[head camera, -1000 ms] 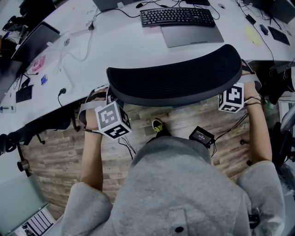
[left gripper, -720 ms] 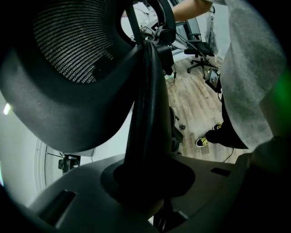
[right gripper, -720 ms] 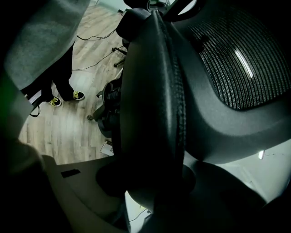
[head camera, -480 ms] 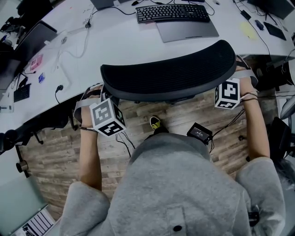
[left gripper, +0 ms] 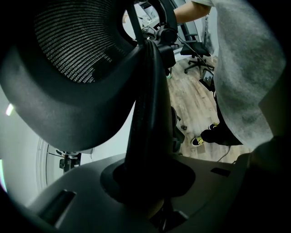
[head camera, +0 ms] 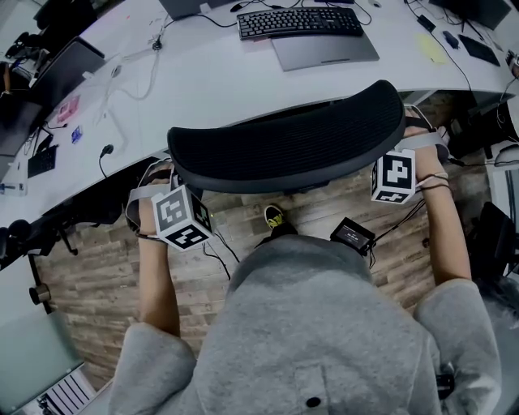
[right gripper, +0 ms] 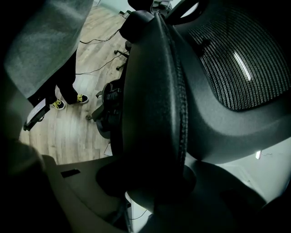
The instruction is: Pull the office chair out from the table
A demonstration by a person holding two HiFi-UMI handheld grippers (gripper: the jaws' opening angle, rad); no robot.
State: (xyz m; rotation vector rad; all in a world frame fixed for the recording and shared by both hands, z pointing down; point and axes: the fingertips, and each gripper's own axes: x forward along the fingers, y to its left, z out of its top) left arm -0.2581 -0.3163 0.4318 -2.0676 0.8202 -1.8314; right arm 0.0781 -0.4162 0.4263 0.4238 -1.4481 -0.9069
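The left tool (head camera: 174,212) and right tool (head camera: 395,174) each clamp a side edge of the curved black-mesh office chair (head camera: 284,146). Beyond it: white tabletop (head camera: 219,77); below, wood-plank floor (head camera: 89,267).

No text, brand or number can be read anywhere. The left cube (head camera: 180,219) and right cube (head camera: 395,176), just behind the jaws, carry only black-and-white square patterns. On the worktop (head camera: 219,81) beyond the jaws, the keyboard (head camera: 298,22) has legends too small to read. The lined sheet (head camera: 65,393), well behind the left jaws, is illegible.
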